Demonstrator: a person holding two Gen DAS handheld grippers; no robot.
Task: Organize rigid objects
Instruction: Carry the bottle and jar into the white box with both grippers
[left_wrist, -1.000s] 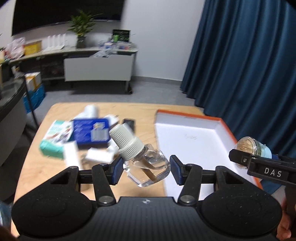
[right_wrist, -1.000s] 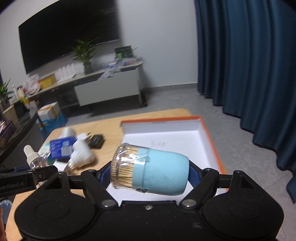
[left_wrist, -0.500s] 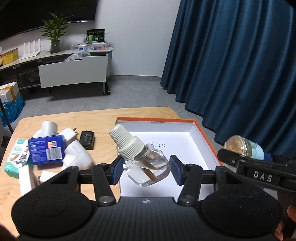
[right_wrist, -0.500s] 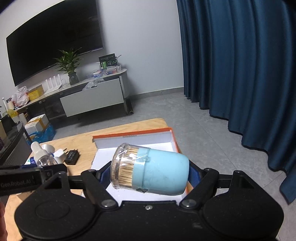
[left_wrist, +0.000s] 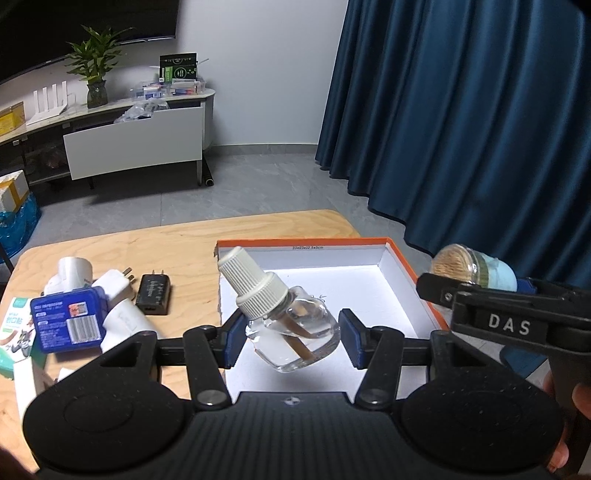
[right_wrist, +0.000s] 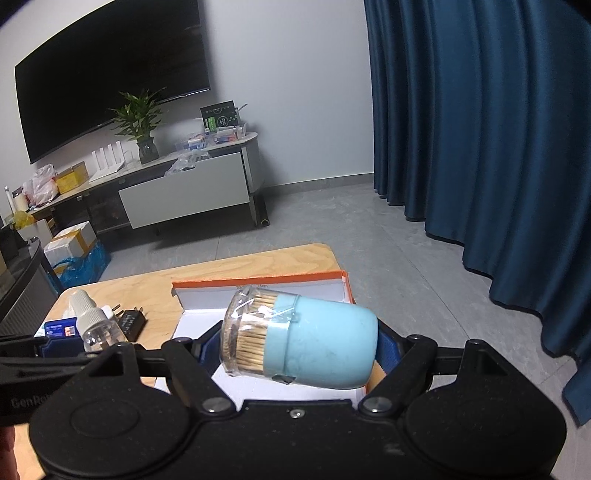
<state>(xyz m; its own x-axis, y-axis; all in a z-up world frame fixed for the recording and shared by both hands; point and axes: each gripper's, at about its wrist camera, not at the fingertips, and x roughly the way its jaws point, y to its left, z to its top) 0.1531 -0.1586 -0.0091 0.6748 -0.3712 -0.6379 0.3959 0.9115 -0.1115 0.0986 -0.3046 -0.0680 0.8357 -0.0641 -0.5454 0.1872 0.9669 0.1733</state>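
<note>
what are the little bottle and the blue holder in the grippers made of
Bottle: clear, glossy body, glass or hard plastic, liquid and a brown wick visible inside; ribbed off-white cap looks like matte plastic. Blue holder: matte light-blue plastic shell, with a clear taped plastic end showing pale wooden toothpicks.

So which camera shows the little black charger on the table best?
The left wrist view. There the black charger lies in full sight on the wooden table, prongs pointing away, beside a white plug. In the right wrist view the black charger is farther off and smaller, partly hidden behind the clear bottle.
</note>
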